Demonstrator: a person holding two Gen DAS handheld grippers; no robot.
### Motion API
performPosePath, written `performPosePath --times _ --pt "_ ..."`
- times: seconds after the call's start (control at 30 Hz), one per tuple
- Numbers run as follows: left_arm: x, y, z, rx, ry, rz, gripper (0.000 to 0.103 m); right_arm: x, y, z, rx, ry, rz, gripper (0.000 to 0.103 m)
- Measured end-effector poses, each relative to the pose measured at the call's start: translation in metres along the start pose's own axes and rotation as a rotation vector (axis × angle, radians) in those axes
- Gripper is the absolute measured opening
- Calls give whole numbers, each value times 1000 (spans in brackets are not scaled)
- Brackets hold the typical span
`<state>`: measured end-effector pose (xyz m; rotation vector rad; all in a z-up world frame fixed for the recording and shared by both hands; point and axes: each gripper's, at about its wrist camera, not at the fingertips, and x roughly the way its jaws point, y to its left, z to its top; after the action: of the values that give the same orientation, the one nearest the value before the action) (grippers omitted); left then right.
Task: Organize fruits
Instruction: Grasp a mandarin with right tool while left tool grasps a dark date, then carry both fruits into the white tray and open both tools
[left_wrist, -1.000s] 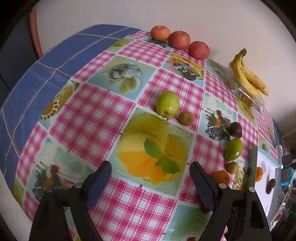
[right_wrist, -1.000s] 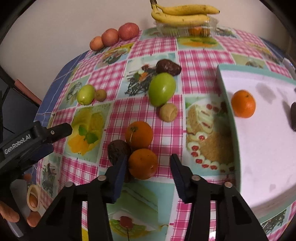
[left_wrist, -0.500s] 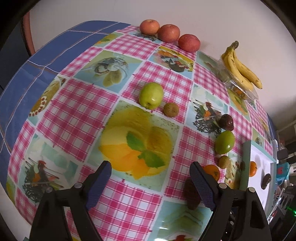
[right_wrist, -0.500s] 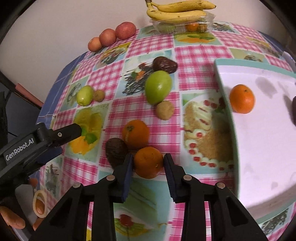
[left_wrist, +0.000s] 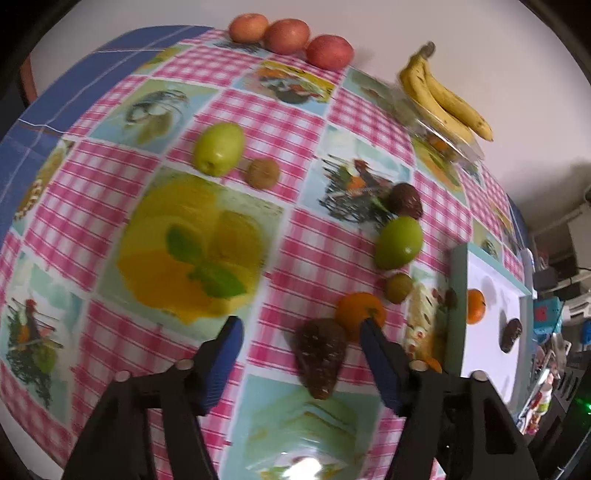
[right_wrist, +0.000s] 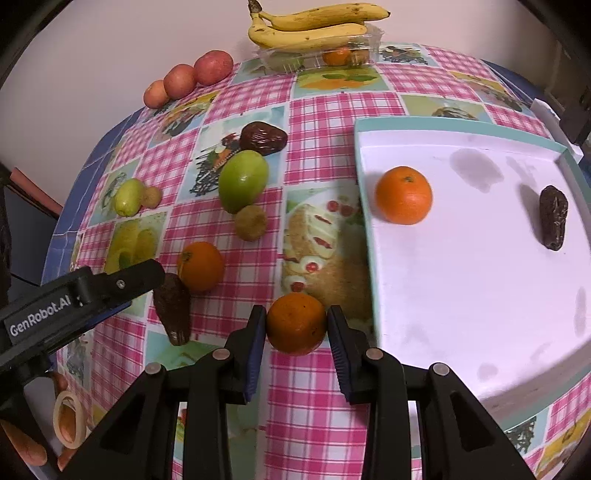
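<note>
Two oranges sit outside the tray (right_wrist: 364, 155): one (right_wrist: 296, 323) is pinched between the fingers of the right gripper (right_wrist: 296, 328), pads touching both its sides, just left of the tray's near corner; another orange (right_wrist: 200, 266) lies on the table (right_wrist: 332, 107) at 10 o'clock from it. In the left view the held orange is nearly hidden behind the right finger; only a sliver shows. That view is blurred by motion. The left gripper (left_wrist: 299, 328) is spread wide and empty, with a dark avocado (left_wrist: 322, 356) lying between its fingers, nearer the right one. Inside the tray rest a third orange (right_wrist: 403, 194) and a dark fruit (right_wrist: 553, 216), well apart. Bananas (right_wrist: 314, 26) top a clear box at 12 o'clock, its contents hard to make out.
</note>
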<state>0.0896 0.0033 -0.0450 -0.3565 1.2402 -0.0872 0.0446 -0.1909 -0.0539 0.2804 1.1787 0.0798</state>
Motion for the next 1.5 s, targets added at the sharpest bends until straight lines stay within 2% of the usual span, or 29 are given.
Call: performPosePath --times 0.03,0.1,0.17,0.27,0.33,0.6,0.87,1.0,1.2,1.37,1.5 --pt "2 -3 -1 4 7 -2 64 -1 -1 0 -2 1 -3 35" --pt "5 -6 -3 13 19 0 54 -1 -3 -1 -3 2 -3 35" --pt "9 -10 -6 23 31 6 51 -1 -3 -1 -1 2 -2 35" --pt "14 -13 -8 37 50 12 41 0 -3 -1 0 2 -1 35" --pt "18 -12 -9 31 66 9 38 0 -3 0 0 1 -1 35" --pt "14 -8 -5 -6 61 -22 37 -4 -2 1 9 -11 12 35" --pt "-23 -17 -2 28 -49 -52 37 -30 -11 5 35 -83 17 35" --pt "-28 -30 -4 50 -60 -73 37 -40 -30 8 89 -109 -2 35" --pt "-23 -61 -15 100 -51 -100 37 -58 -81 8 206 -134 -88 35" --pt "-17 -96 -30 184 -37 -132 37 -69 -133 -2 305 -130 -214 35" --pt "-11 -130 -45 284 -27 -152 37 -77 -164 -9 366 -134 -244 35"
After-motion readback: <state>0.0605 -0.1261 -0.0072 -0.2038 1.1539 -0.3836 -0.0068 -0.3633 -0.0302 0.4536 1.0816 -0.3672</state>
